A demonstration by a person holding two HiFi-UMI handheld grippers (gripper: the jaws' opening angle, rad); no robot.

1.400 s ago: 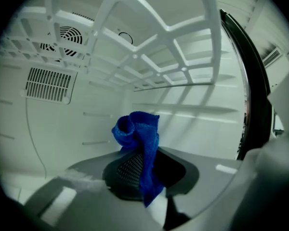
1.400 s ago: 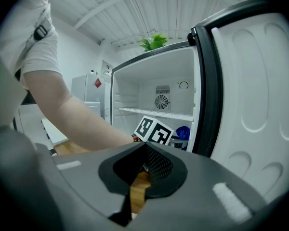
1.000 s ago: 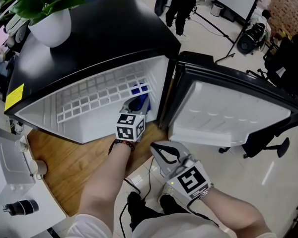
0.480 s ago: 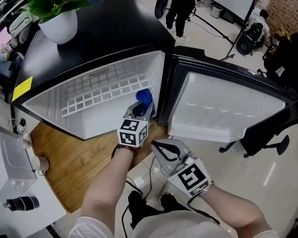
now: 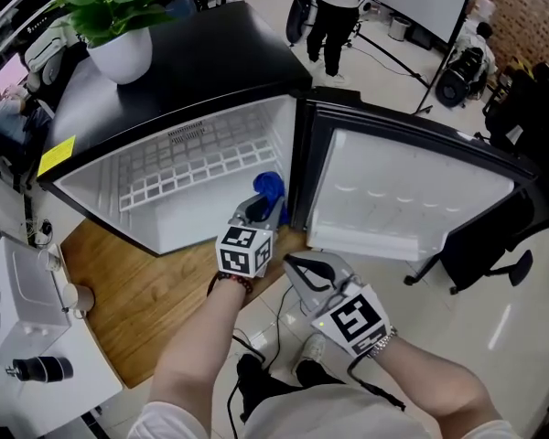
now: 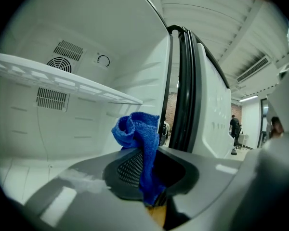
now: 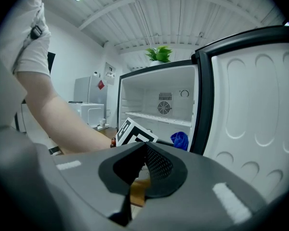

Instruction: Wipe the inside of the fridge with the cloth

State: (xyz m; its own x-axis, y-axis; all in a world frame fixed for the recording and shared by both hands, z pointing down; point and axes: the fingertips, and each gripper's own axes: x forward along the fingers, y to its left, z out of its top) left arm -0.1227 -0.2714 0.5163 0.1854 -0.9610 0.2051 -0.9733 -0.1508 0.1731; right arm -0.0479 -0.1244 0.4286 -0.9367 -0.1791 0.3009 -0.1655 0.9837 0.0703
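Observation:
A small black fridge (image 5: pixel 201 71) stands with its door (image 5: pixel 412 199) swung open to the right. My left gripper (image 5: pixel 259 210) is at the fridge's lower right opening, shut on a blue cloth (image 5: pixel 269 188) that bunches above its tips. In the left gripper view the cloth (image 6: pixel 139 143) hangs between the jaws, with the white inner wall and wire shelf (image 6: pixel 62 81) behind it. My right gripper (image 5: pixel 304 273) is shut and empty, held outside the fridge below the door. In the right gripper view the cloth (image 7: pixel 180 139) shows beside the door frame.
A potted plant (image 5: pixel 119 35) sits on top of the fridge. A white appliance (image 5: pixel 18 318) stands at the lower left on a counter. A person (image 5: pixel 334 7) stands behind the fridge, and an office chair (image 5: pixel 480 245) is behind the door. Cables lie on the floor (image 5: pixel 265 337).
My left gripper has drawn back with the cloth from deeper in the fridge toward its lower right edge. The right gripper has barely shifted.

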